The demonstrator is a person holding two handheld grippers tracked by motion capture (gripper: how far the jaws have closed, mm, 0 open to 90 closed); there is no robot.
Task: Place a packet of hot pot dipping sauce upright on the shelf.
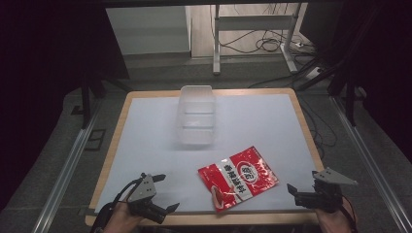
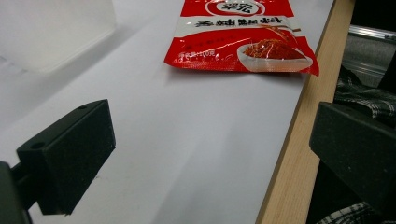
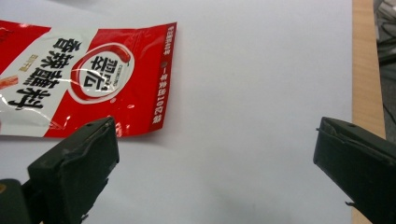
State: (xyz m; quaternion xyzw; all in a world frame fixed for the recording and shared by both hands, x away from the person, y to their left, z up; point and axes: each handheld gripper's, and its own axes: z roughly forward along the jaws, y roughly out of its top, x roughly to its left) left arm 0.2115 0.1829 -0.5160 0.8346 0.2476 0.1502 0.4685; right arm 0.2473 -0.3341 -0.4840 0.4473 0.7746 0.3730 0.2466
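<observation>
A red and white sachet (image 1: 238, 178) with printed characters lies flat on the white mat near the table's front edge. My left gripper (image 1: 166, 192) is at the front left, a short way left of the sachet, open with nothing between its jaws. My right gripper (image 1: 303, 180) is at the front right, just right of the sachet, also open and holding nothing. In the left gripper view the sachet (image 2: 243, 42) lies ahead beyond the wide-apart jaws of the left gripper (image 2: 212, 154). In the right gripper view the sachet (image 3: 84, 79) lies ahead to the left of the right gripper (image 3: 217, 163).
A clear plastic container (image 1: 197, 116) stands on the mat's far middle, also seen as the container (image 2: 46, 32) at upper left. The wooden table rim (image 1: 308, 126) frames the mat. Metal rails flank the table; a desk frame and cables (image 1: 262, 43) are on the floor behind.
</observation>
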